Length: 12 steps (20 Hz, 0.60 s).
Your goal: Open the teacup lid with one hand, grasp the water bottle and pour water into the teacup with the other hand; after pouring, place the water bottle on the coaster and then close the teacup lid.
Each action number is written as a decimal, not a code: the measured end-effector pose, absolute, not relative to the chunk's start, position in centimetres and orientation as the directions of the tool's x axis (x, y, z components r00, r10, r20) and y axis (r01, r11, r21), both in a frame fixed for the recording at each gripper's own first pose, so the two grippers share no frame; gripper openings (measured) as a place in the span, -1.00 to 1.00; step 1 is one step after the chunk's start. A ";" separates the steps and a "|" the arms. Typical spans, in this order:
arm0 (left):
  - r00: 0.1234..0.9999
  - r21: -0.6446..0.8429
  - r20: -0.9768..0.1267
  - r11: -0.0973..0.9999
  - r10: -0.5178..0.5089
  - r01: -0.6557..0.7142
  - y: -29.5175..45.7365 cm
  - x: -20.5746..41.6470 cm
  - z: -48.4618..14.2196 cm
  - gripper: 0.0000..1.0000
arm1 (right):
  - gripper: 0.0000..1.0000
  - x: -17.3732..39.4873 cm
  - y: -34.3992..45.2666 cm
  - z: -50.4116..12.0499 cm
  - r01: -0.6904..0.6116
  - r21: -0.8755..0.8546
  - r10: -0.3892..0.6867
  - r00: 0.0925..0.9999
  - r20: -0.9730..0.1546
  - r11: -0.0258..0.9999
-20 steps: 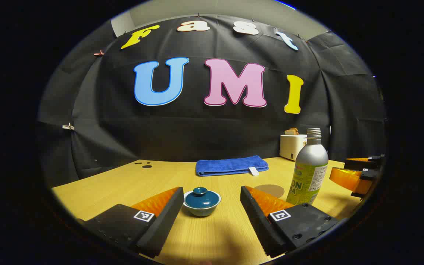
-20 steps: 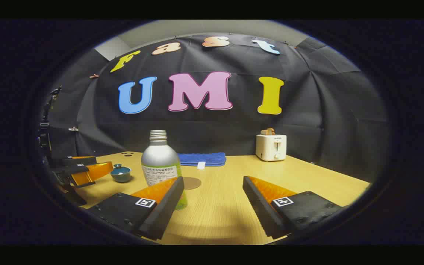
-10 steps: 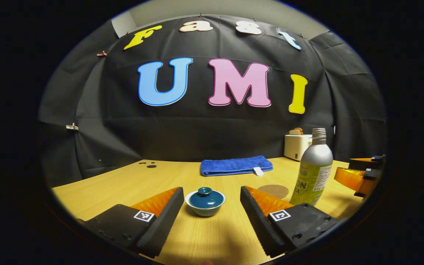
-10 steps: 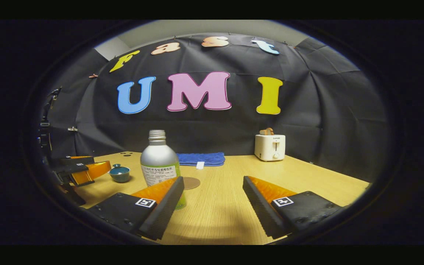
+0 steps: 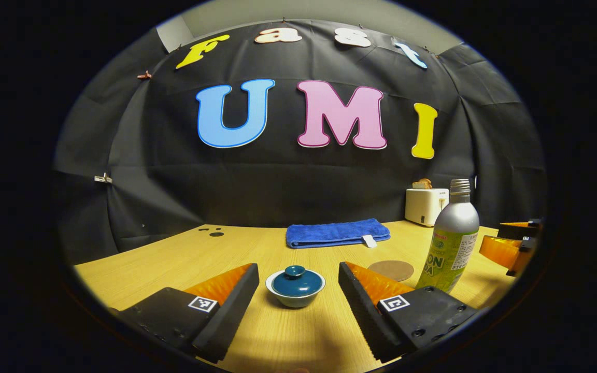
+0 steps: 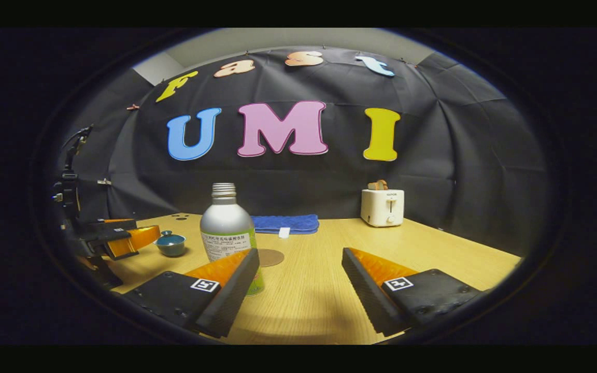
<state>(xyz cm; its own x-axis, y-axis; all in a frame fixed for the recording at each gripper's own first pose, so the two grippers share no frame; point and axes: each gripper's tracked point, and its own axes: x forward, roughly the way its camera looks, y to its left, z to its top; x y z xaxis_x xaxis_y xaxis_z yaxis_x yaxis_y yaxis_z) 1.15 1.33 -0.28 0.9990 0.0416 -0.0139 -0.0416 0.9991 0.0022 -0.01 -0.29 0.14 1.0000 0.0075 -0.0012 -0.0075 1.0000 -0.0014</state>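
A small teacup (image 5: 295,297) with a dark blue knobbed lid (image 5: 298,280) stands on the wooden table just ahead of my left gripper (image 5: 296,305), which is open with the cup between and slightly beyond its fingertips. A silver water bottle (image 5: 452,238) with a green label stands uncapped to the right, beside a round brown coaster (image 5: 391,270). In the right gripper view the water bottle (image 6: 228,235) stands just behind the left finger of my open right gripper (image 6: 298,290), not between the fingers. The coaster (image 6: 269,257) lies behind it, the teacup (image 6: 170,243) farther left by the left gripper (image 6: 122,239).
A folded blue towel (image 5: 336,232) lies at the back of the table (image 5: 174,259). A white toaster (image 6: 382,206) with bread in it stands at the back right. The right gripper's fingers (image 5: 508,243) show at the right edge of the left gripper view.
My left gripper has drifted left and slightly forward, so the teacup now sits more centred between its fingers. The right gripper has barely moved.
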 end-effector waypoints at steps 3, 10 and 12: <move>0.999 -0.001 -0.005 0.999 0.052 -0.052 1.6 1.0 -0.1 0.96 | 0.99 0.0 -0.3 0.2 -0.007 -0.002 0.007 1.000 -0.001 1.000; 0.999 0.003 -0.015 0.999 0.048 -0.048 1.8 2.0 -0.2 0.96 | 0.99 0.0 -0.4 0.2 -0.004 -0.003 0.004 1.000 -0.001 1.000; 0.999 -0.001 -0.008 0.999 0.046 -0.046 1.8 2.4 0.0 0.96 | 0.99 0.0 -0.4 0.1 -0.004 -0.003 0.004 1.000 -0.001 1.000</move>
<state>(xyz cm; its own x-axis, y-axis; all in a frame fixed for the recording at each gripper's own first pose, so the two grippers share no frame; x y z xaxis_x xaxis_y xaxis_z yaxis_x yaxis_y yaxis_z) 2.36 1.81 -0.05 0.9989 0.0458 -0.0081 -0.0459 0.9989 -0.0008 0.01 -0.45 0.10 1.0000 0.0043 -0.0010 -0.0043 1.0000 -0.0030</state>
